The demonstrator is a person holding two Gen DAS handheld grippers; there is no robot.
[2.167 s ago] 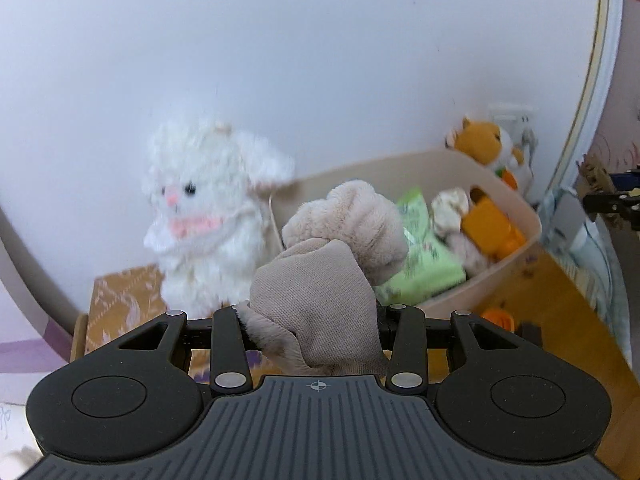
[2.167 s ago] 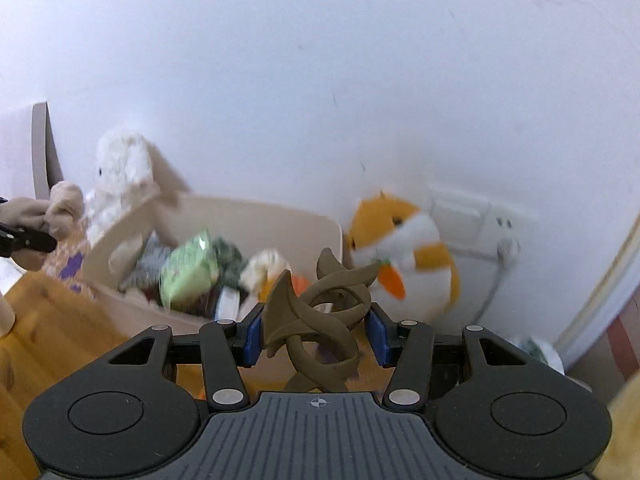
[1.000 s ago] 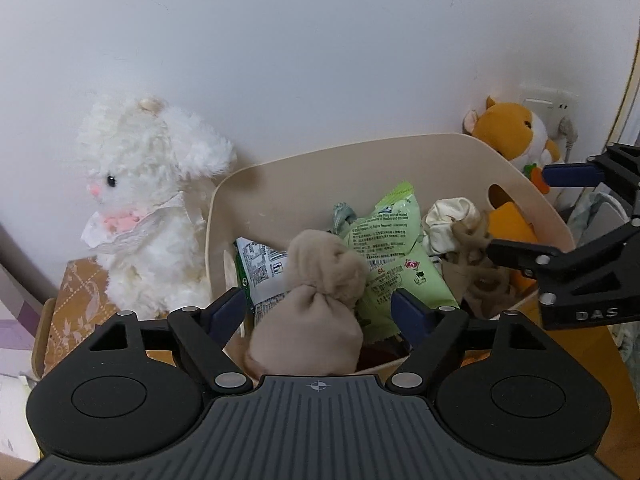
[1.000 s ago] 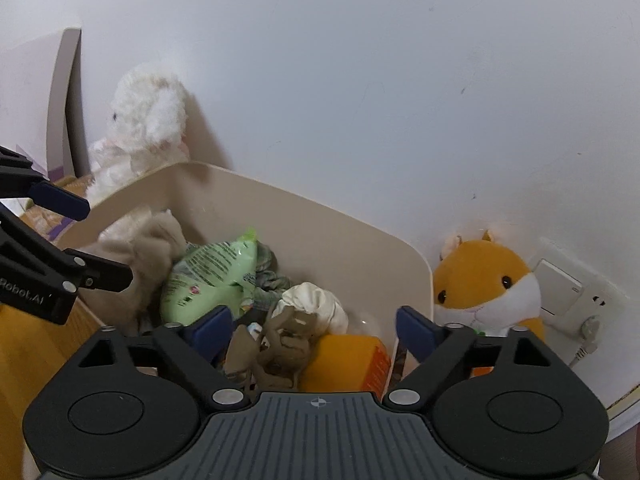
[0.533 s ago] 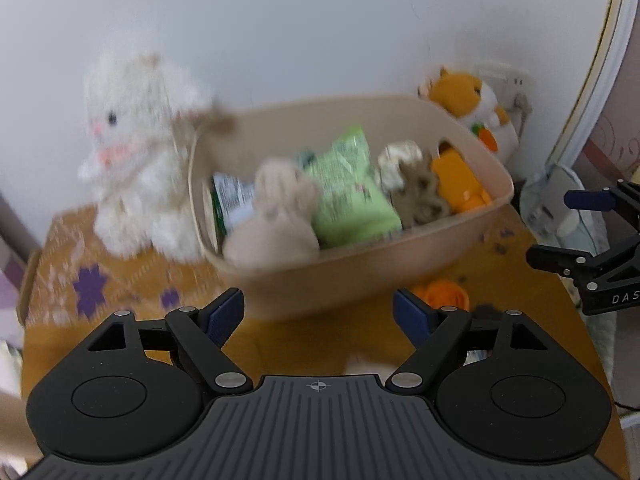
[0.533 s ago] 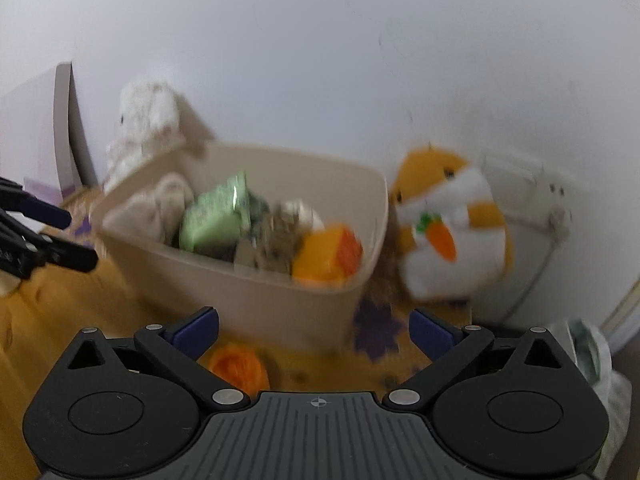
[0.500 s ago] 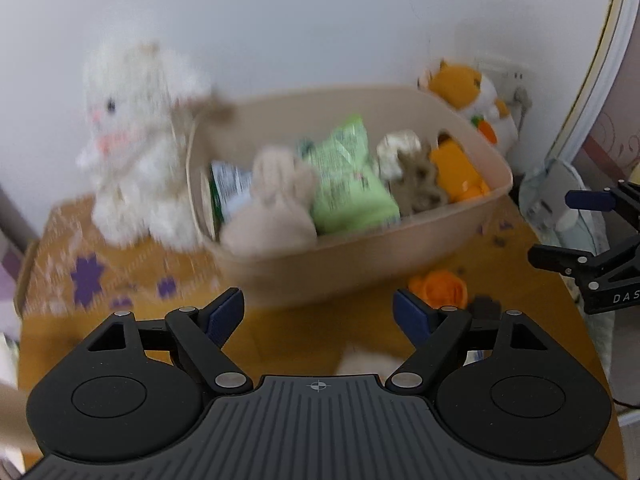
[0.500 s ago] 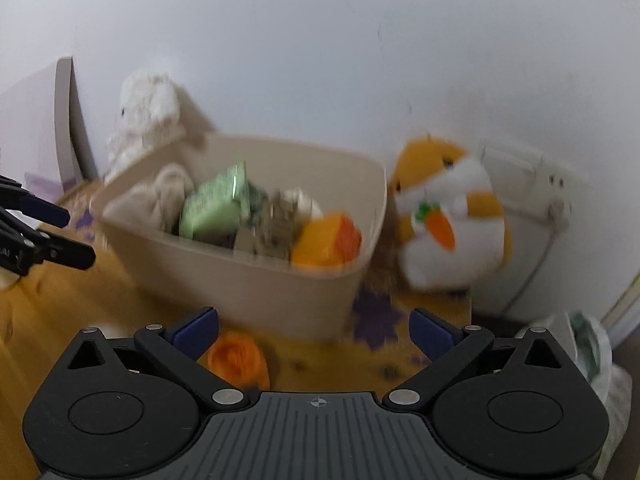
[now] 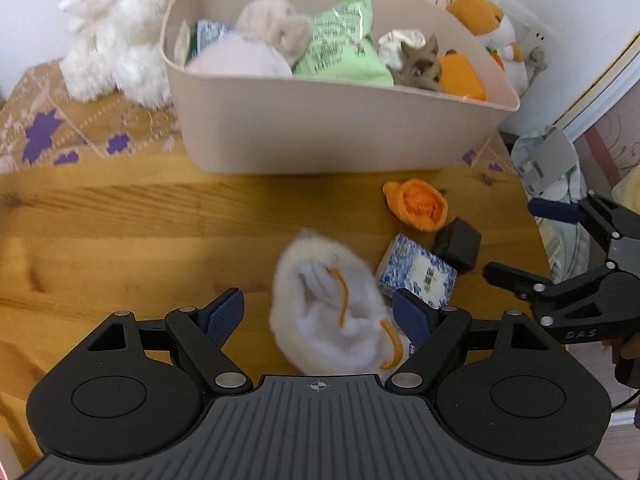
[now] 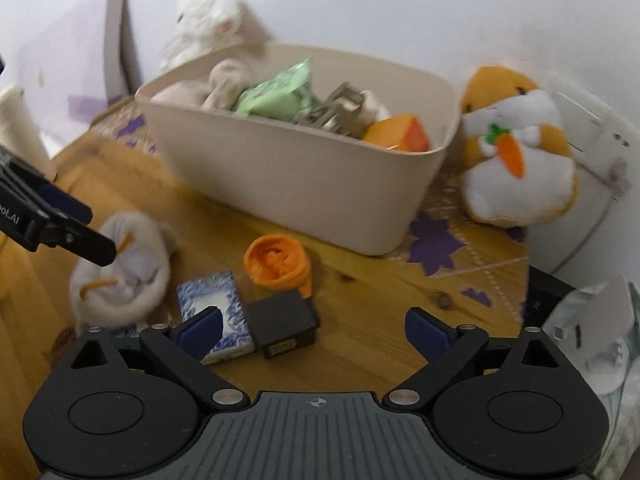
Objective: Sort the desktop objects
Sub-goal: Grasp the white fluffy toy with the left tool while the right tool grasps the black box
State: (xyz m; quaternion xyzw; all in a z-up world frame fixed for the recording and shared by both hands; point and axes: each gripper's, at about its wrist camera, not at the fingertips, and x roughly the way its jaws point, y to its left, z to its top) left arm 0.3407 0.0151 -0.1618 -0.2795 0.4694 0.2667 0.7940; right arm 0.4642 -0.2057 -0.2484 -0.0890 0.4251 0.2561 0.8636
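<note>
Left wrist view: my left gripper (image 9: 318, 314) gapes wide, empty, over the fluffy white sock bundle (image 9: 332, 312) at 6 o'clock, lined up for pickup.

Right wrist view: my right gripper (image 10: 316, 330), spread wide after just narrowing slightly, holds nothing; boxy black block (image 10: 284, 322) lies at 6, beige bin (image 10: 304, 176) at 12.
</note>
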